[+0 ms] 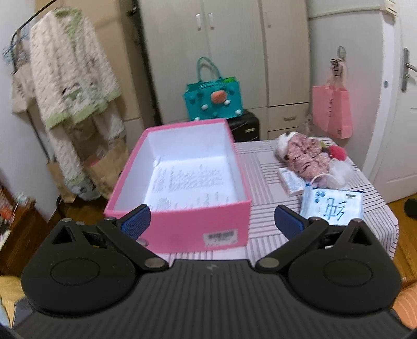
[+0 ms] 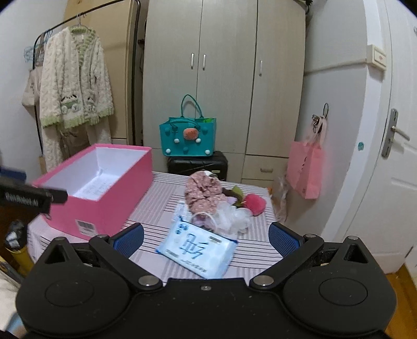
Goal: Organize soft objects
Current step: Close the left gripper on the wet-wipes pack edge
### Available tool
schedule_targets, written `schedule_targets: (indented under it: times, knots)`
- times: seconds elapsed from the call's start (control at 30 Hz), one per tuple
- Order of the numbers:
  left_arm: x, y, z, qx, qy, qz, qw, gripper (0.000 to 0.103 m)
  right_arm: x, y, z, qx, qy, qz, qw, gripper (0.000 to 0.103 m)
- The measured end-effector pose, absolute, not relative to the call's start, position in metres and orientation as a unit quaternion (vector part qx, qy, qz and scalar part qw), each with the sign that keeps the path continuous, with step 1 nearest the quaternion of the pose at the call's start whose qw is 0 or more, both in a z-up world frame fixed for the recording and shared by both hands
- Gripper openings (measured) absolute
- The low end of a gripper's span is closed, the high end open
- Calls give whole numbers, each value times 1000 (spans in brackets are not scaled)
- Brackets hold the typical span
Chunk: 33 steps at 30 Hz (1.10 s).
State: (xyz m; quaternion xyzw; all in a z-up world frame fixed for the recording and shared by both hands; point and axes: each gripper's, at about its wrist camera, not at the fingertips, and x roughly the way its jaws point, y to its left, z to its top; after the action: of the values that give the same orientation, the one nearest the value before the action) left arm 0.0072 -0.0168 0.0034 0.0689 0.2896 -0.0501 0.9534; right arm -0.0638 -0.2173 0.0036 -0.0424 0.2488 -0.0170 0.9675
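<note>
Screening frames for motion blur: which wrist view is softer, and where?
Left wrist view: clearly smeared, worst on the hanging robe and the print inside the pink box; the left gripper stays sharp. Right wrist view: mostly crisp, tissue pack text legible; fisheye bends the door.

Setting was a home bedroom. Evidence: beige wardrobe point(image 2: 224, 78) with drawers along the back wall; fleece robe point(image 2: 75, 78) hung on a clothes rail point(image 2: 86, 14); teal felt tote point(image 2: 188, 137) atop a black suitcase point(image 2: 197, 163); pink bag point(image 2: 305, 169) on a wall hook; white door point(image 2: 385, 130) with lever handle.
</note>
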Motion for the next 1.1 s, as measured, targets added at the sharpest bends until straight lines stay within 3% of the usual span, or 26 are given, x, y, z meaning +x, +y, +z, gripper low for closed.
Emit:
schedule_targets:
  times: [0.37,0.7,0.9,1.1]
  knots:
    - [36,-67,-15,68,260,-188,945,103,-35,-250,-59,-19,269,-4,963,103]
    - [69,-122,-50,96,276,-282,914,99,-5,-263,-107,18,299,5,954,90]
    - [88,-136,-74,91,304,-312,895,84,12,-260,-124,32,319,14,947,80]
    - [108,-142,-98,78,321,-343,880,77,21,-262,-134,41,322,8,946,71]
